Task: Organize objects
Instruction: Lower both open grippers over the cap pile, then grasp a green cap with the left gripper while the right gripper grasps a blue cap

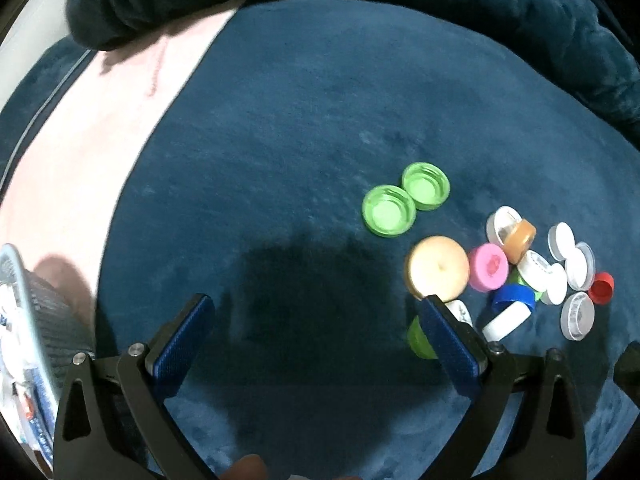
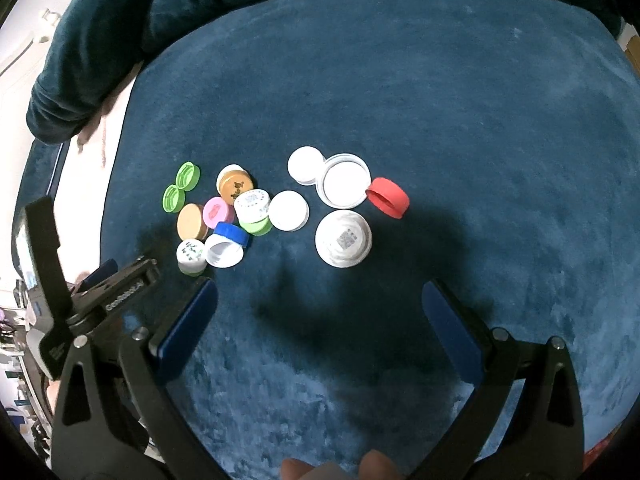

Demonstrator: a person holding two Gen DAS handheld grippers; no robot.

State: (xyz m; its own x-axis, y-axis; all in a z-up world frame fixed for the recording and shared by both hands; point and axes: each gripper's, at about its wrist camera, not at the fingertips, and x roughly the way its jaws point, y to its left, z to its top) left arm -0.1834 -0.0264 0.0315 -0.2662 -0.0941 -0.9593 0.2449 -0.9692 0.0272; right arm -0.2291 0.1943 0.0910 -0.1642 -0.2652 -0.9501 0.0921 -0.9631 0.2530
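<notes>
Several bottle caps lie on a dark blue plush cover [image 1: 304, 112]. Two green caps [image 1: 389, 210] [image 2: 187, 176] rest side by side, open side up, apart from the pile. The pile holds a tan cap [image 1: 438, 266], a pink cap [image 1: 489, 267] [image 2: 218, 212], a blue cap [image 1: 514, 296] [image 2: 231, 234], a red cap [image 1: 602, 288] [image 2: 388, 197] and several white caps [image 2: 343, 238]. My left gripper [image 1: 316, 304] is open, its right finger just in front of the tan cap. My right gripper [image 2: 320, 292] is open and holds nothing, short of the white caps. The left gripper also shows at the left edge [image 2: 120, 284].
A pink sheet [image 1: 80, 152] runs along the left of the blue cover. A bunched dark blue blanket [image 2: 104, 40] lies at the far edge. A grey-rimmed container [image 1: 24, 320] with white items sits at the lower left.
</notes>
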